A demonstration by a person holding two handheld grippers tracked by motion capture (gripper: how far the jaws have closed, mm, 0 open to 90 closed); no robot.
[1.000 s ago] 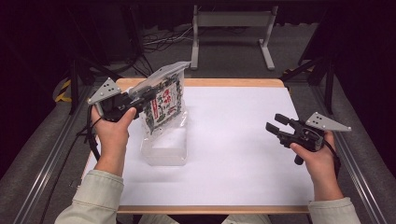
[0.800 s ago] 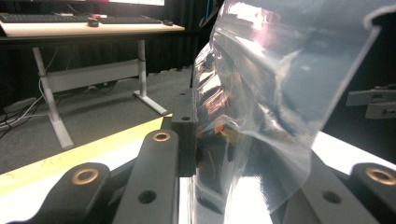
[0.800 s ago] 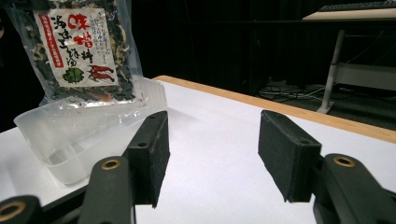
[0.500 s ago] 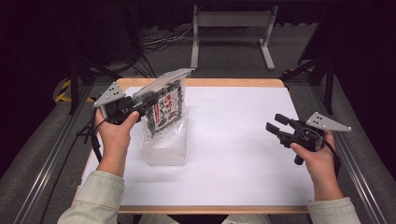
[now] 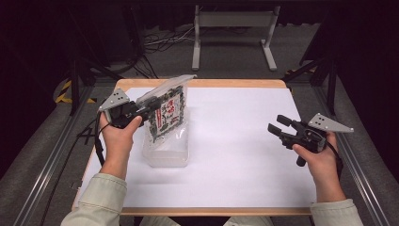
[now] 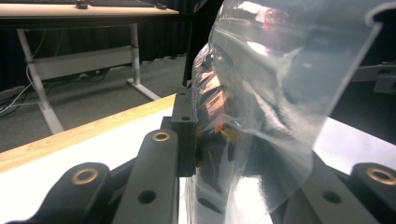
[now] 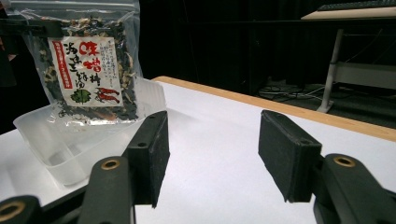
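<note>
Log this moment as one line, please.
left gripper: shut on snack bag | bag: above clear container | right gripper: open, empty

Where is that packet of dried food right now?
The packet is on the table's left in the high view, held upright by the left gripper above a clear tub; whether it touches the tub is unclear.

Clear packet point(image 7: 88, 70) of dark green flakes with white label, red and black script, translucent colourless tub point(image 5: 167, 150), white surface point(image 5: 235, 141) with pale wood edge, black tools, pale grey-green sleeves point(image 5: 101, 197)
</note>
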